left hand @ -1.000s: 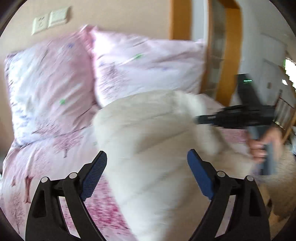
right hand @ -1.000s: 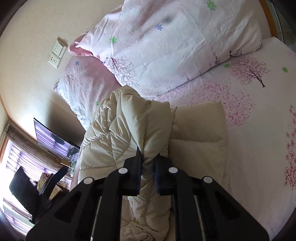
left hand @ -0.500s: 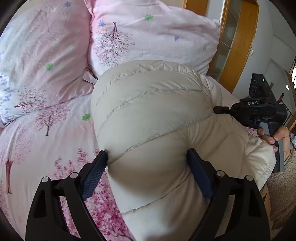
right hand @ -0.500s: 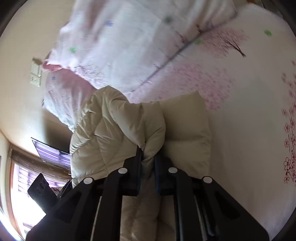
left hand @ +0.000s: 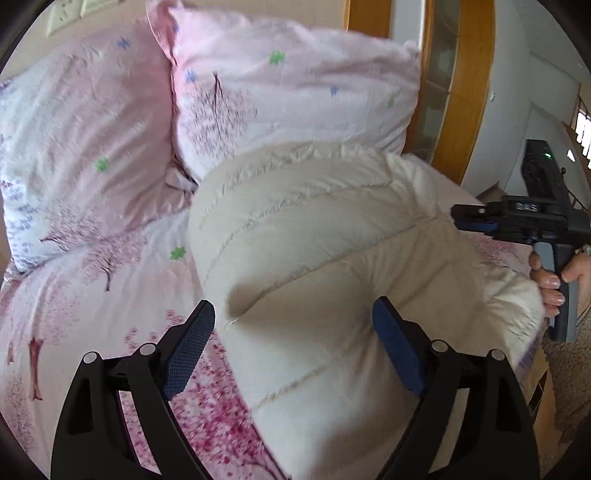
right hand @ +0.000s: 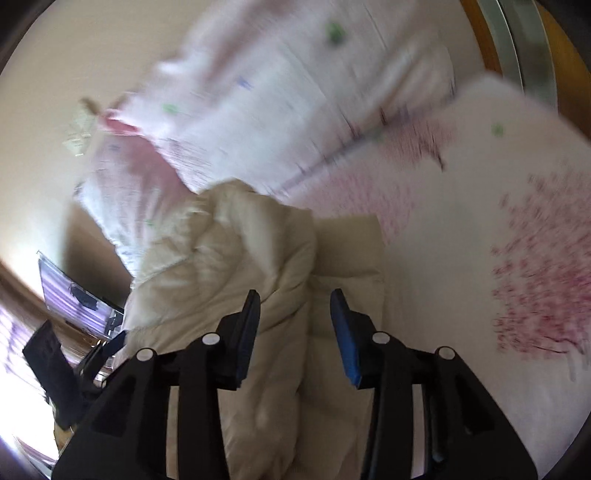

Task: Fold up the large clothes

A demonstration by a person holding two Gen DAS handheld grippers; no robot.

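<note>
On bed [left hand: 92, 295]: right tool [right hand: 295, 325] just opening over jacket [left hand: 314, 258].

One marking is legible: the letters "DAS" in pale print on the dark body of the right gripper [left hand: 476, 221], seen side-on from the left wrist view at the right edge. No other text, number, brand or sign can be read. The wall plates [left hand: 70, 13] at upper left carry no readable print. The right wrist view is blurred and yields nothing legible.
</note>
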